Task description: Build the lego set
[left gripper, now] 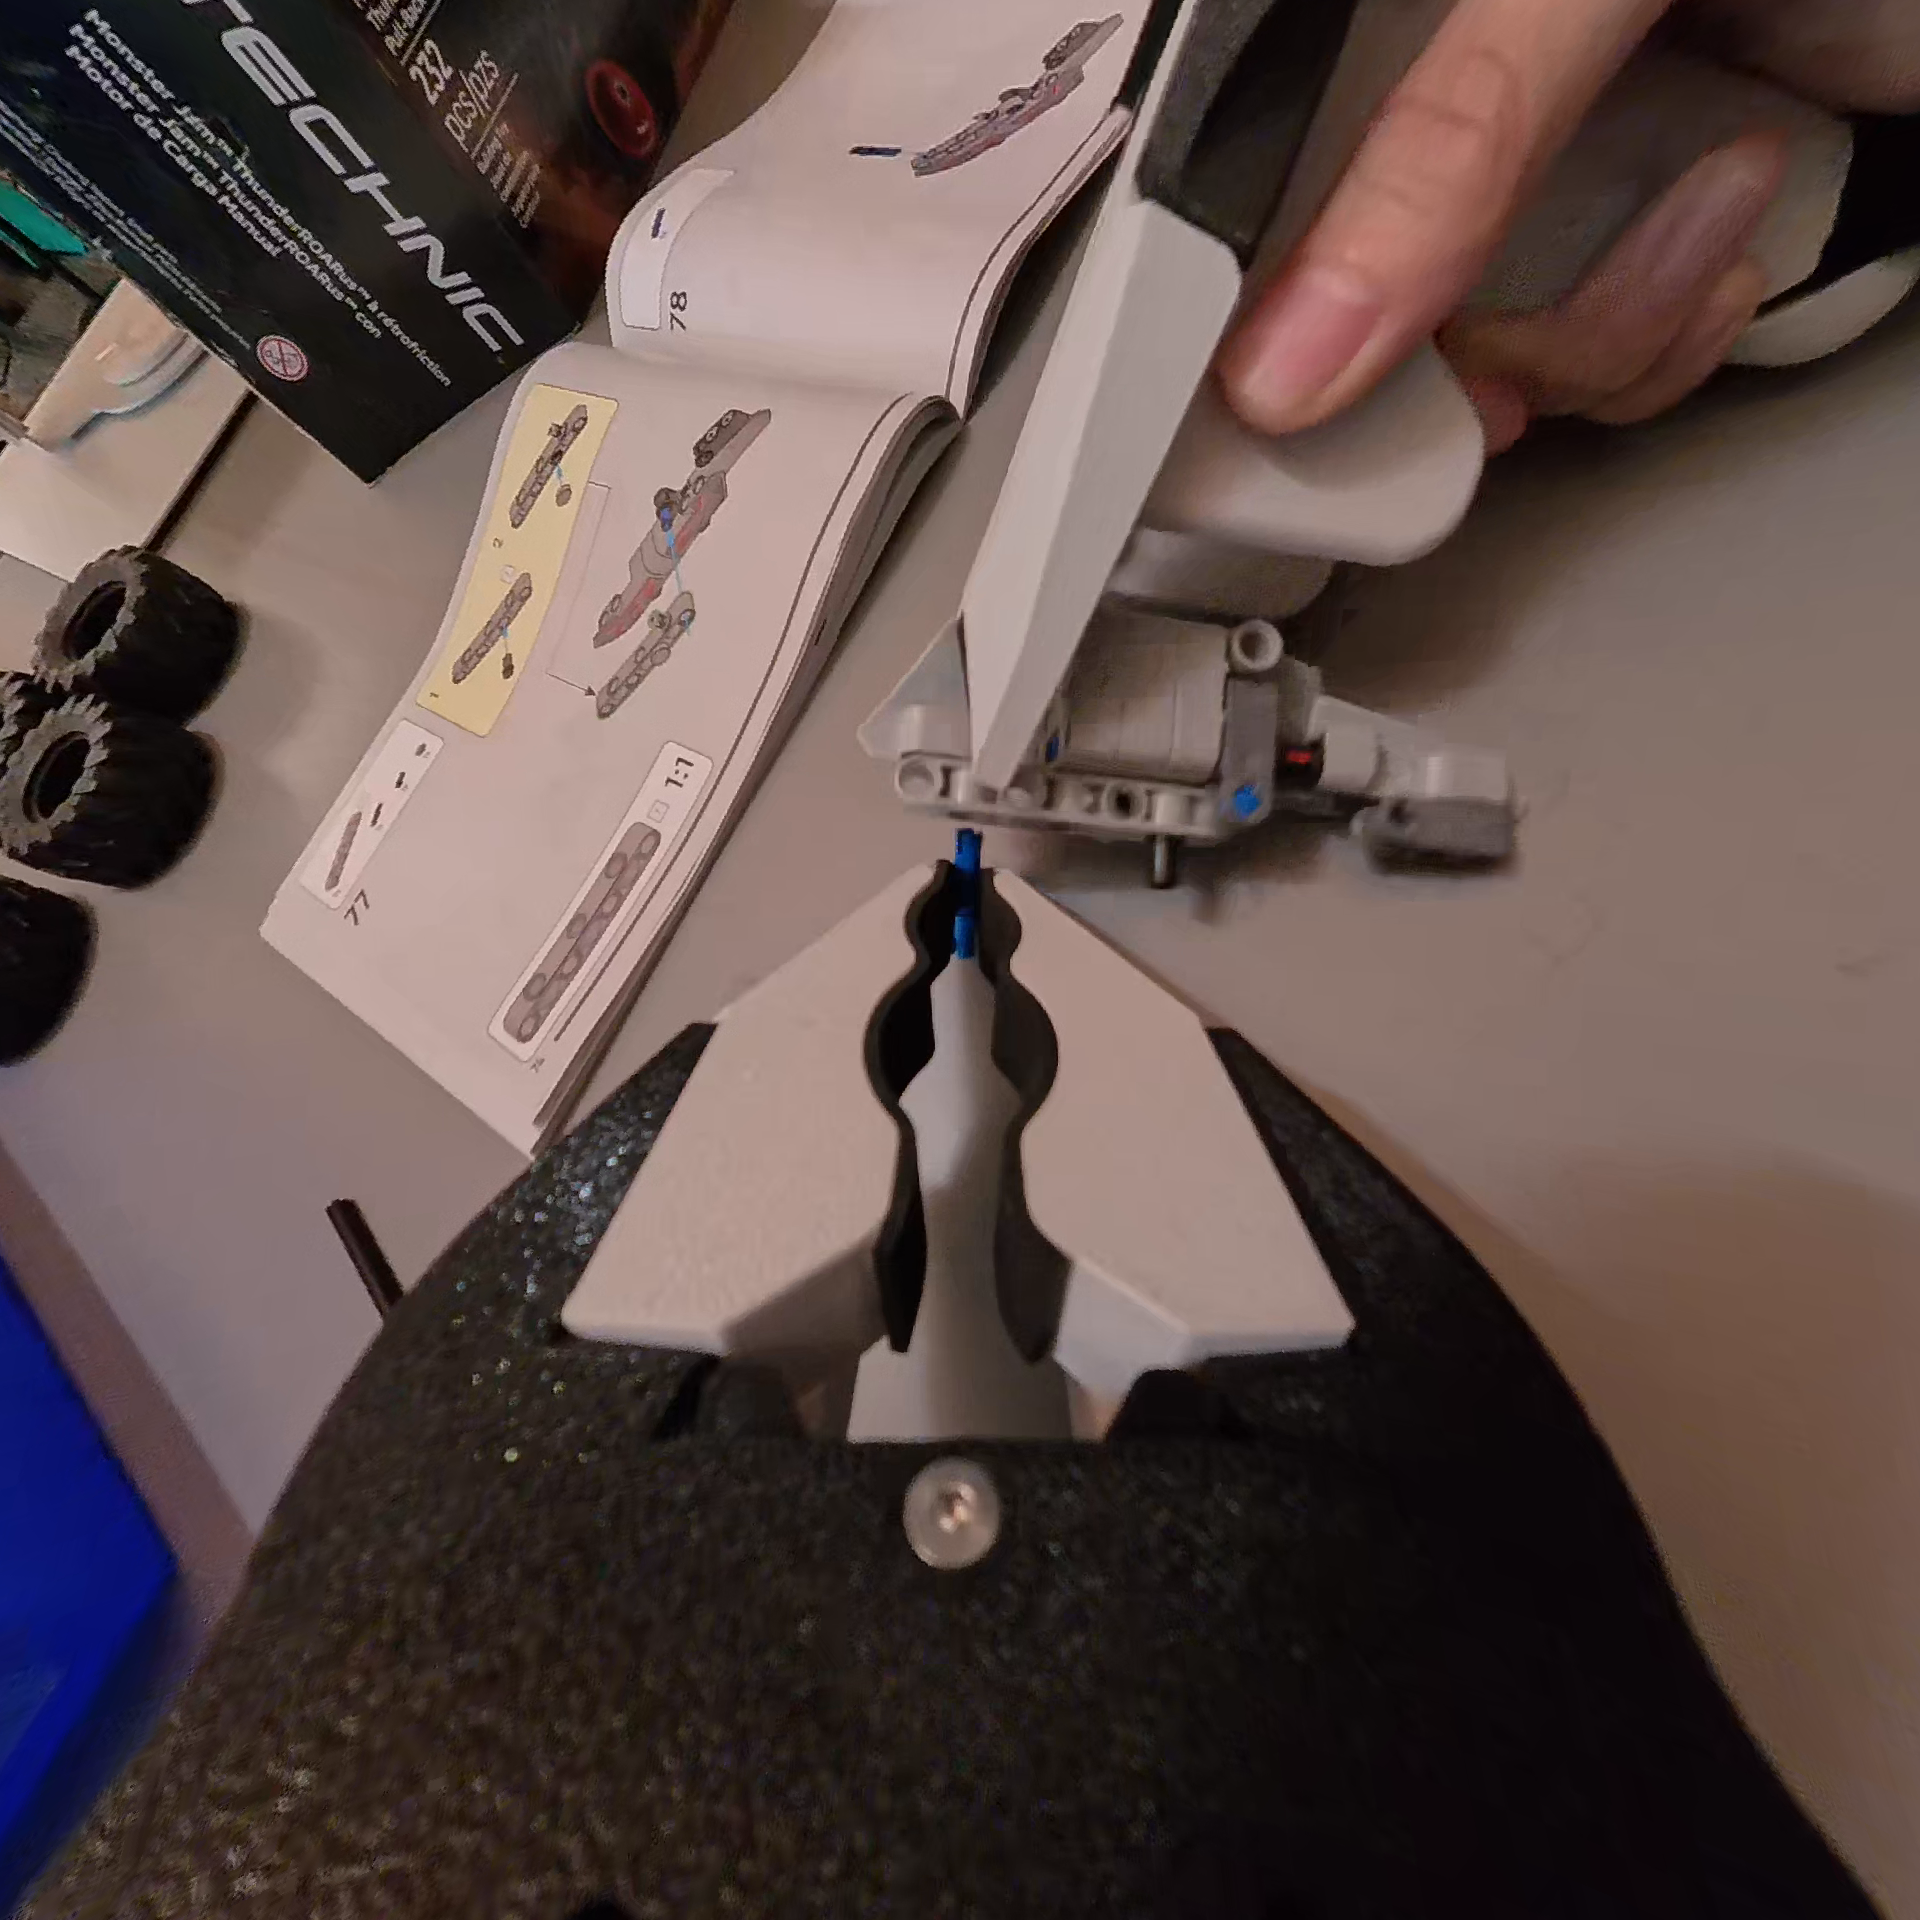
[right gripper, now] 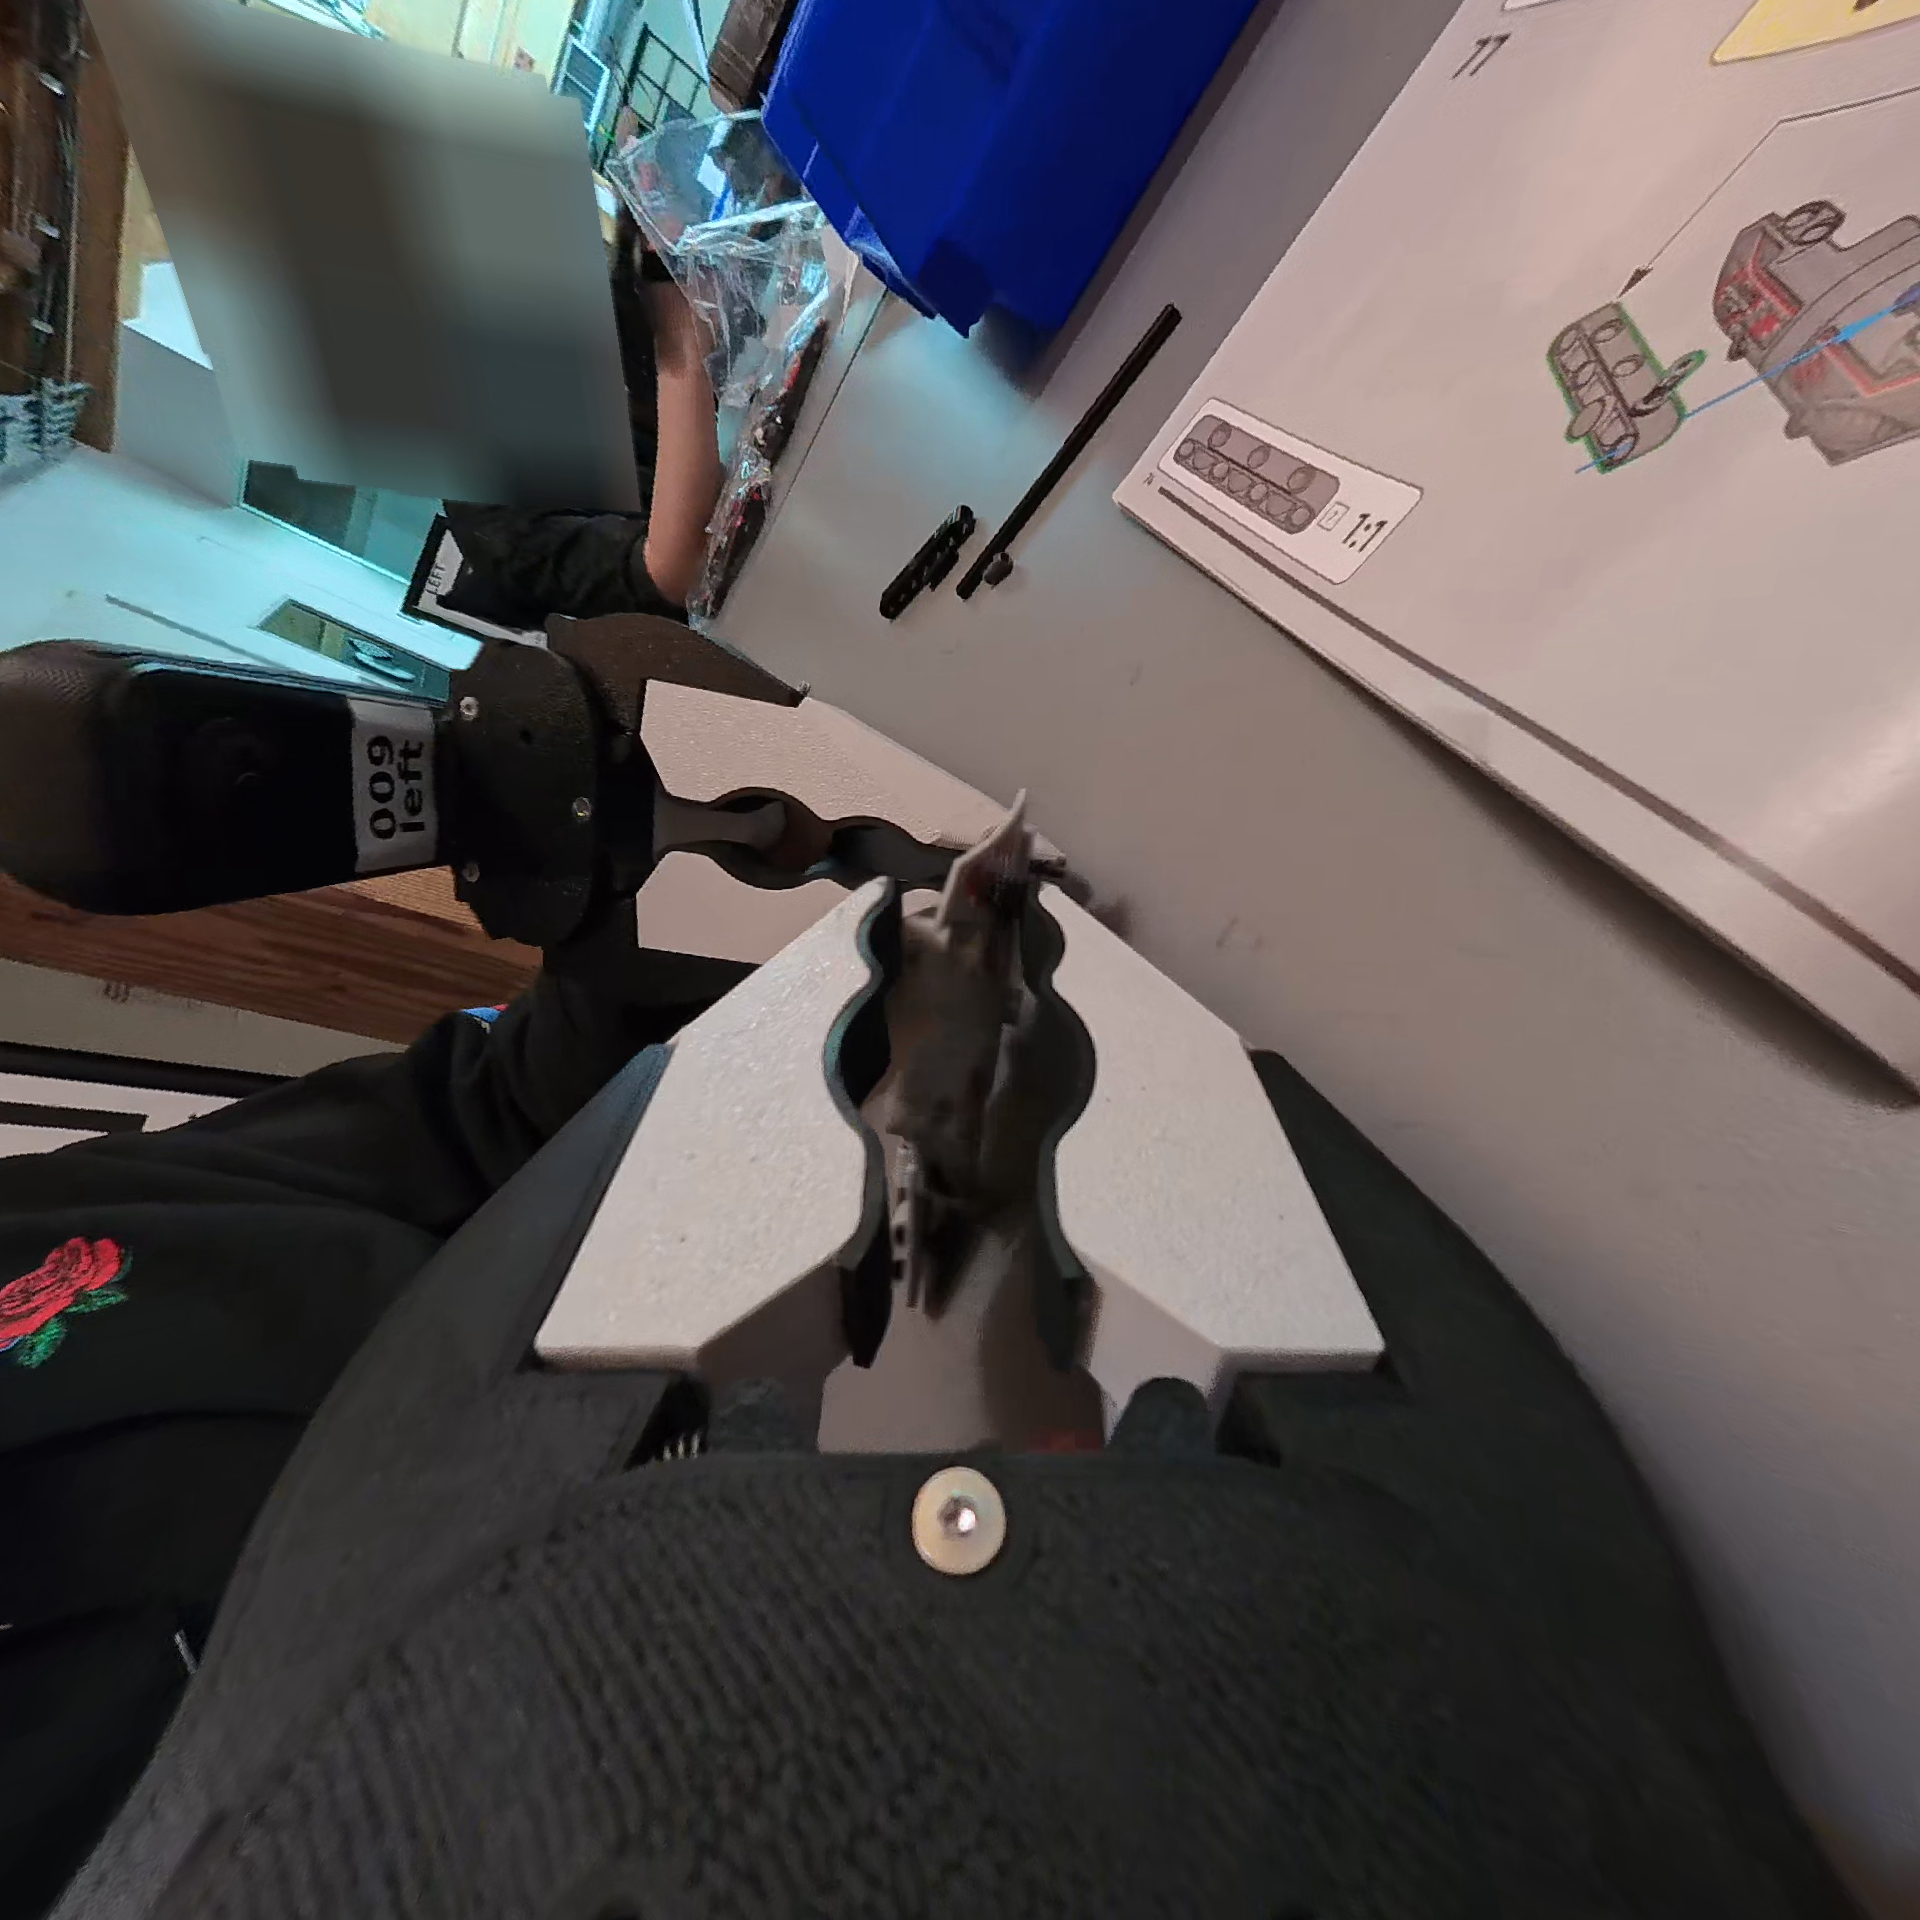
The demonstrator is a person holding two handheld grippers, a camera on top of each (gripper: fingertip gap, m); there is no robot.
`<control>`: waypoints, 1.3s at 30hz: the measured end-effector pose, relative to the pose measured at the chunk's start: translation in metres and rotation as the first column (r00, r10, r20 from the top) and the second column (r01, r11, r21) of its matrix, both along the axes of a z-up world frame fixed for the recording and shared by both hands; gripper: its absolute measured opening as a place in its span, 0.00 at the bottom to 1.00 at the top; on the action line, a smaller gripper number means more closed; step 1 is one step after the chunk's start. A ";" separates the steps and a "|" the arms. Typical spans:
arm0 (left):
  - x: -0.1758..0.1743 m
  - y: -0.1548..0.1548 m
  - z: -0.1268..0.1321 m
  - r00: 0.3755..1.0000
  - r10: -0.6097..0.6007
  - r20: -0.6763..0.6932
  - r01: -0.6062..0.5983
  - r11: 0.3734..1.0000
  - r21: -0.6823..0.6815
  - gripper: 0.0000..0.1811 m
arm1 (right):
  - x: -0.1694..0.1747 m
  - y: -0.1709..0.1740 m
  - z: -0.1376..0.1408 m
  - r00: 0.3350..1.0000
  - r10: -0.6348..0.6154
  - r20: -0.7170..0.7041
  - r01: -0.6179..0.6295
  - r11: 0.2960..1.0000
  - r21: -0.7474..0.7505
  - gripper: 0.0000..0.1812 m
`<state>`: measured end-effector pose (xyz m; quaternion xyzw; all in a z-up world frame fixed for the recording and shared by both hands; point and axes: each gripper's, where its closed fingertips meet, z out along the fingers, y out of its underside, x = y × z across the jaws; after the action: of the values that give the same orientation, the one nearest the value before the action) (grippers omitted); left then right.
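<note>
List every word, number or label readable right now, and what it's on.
I don't quote writing; here is what bears it.
Black box, top left of the left wrist view: white print.
Open instruction booklet: page numbers, scale mark.
White sticker on the left gripper, right wrist view: short print.
Small white tag behind it: too small to read.

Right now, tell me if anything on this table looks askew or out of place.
Nothing is damaged or spilled. The instruction booklet lies skewed on the table, its pages bowing up instead of flat. The left claw pinches a blue pin just short of the grey assembly held by the right claw.
</note>
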<state>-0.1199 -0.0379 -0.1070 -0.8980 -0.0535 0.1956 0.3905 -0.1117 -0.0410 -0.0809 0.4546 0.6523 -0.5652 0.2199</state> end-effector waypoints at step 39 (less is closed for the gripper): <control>0.013 -0.006 -0.004 0.988 -0.076 0.136 0.076 0.997 0.010 0.01 | 0.003 0.001 -0.018 0.999 0.046 -0.006 -0.043 0.968 0.247 0.06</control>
<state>-0.1073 -0.0440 -0.1114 -0.9097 -0.0464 0.1185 0.3952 -0.1083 -0.0405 -0.0993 0.4605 0.7289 -0.4771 0.1703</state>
